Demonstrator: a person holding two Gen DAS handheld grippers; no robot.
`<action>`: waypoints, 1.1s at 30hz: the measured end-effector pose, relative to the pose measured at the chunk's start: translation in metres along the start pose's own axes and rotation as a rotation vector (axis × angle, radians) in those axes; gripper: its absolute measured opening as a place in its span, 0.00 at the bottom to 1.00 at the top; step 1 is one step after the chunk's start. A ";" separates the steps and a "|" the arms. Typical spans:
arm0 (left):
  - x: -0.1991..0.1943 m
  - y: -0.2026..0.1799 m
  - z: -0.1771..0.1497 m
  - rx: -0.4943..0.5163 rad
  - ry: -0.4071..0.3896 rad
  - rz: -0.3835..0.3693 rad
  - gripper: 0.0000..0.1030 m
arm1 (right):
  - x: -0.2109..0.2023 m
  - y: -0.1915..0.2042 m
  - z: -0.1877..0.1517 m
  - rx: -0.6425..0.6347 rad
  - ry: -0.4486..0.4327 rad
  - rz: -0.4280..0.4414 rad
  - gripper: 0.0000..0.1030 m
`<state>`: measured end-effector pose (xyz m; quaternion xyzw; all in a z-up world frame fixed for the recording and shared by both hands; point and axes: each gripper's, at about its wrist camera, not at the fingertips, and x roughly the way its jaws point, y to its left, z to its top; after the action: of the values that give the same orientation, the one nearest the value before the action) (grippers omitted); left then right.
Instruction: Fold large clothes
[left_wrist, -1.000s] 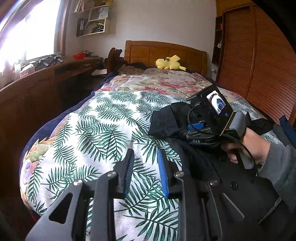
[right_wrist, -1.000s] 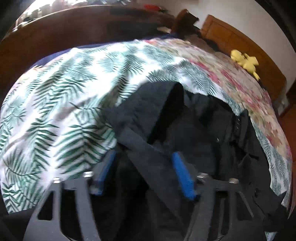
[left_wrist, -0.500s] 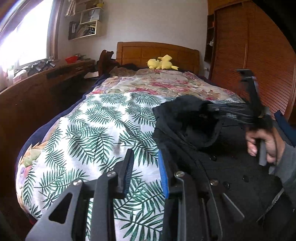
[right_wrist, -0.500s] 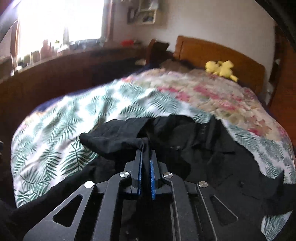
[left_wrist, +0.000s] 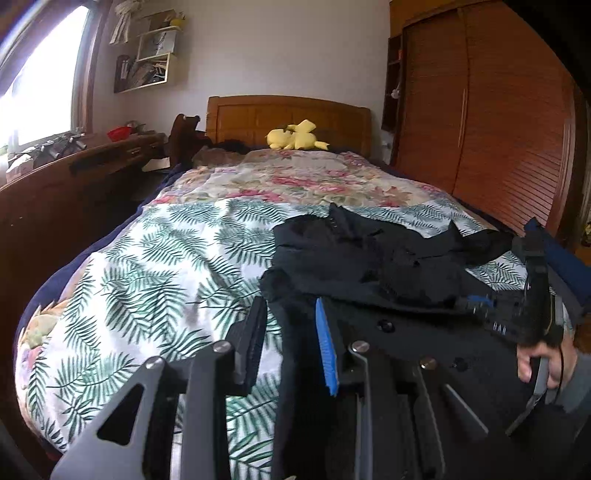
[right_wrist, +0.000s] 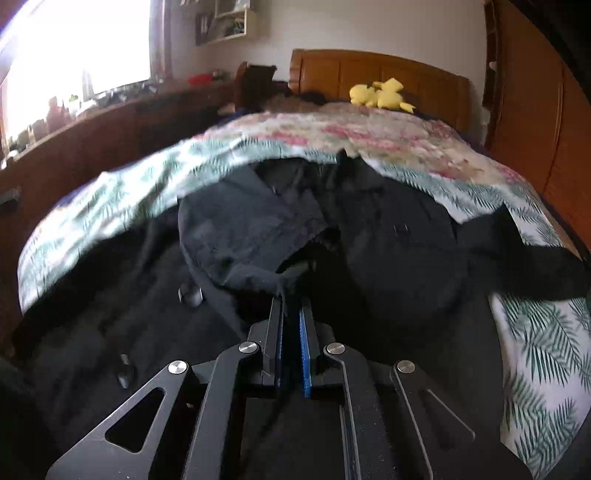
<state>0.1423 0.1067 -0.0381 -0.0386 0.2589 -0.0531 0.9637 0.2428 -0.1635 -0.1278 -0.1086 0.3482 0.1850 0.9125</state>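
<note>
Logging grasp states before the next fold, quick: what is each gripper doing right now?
Left gripper: open, fingers straddling the edge of the black coat, not clamped.
Right gripper: shut on a fold of the black coat.

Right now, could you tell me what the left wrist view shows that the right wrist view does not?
Only the left wrist view shows the open left claw over the coat's edge, and the person's right hand. Only the right wrist view shows the right claw shut on a fold of the black coat. Both show the coat, the palm-leaf bedspread and the yellow plush toy.
</note>
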 end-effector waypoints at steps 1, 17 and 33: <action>0.001 -0.005 0.001 0.004 -0.002 -0.005 0.24 | -0.002 0.001 -0.005 -0.006 0.008 -0.003 0.05; 0.021 -0.064 0.006 0.083 0.016 -0.067 0.25 | -0.020 0.020 0.026 -0.122 -0.059 0.059 0.56; 0.014 -0.054 0.003 0.078 0.016 -0.061 0.25 | 0.082 0.051 0.039 -0.172 0.200 0.112 0.39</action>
<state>0.1517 0.0512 -0.0374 -0.0084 0.2632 -0.0928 0.9602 0.3015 -0.0828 -0.1584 -0.1846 0.4258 0.2531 0.8489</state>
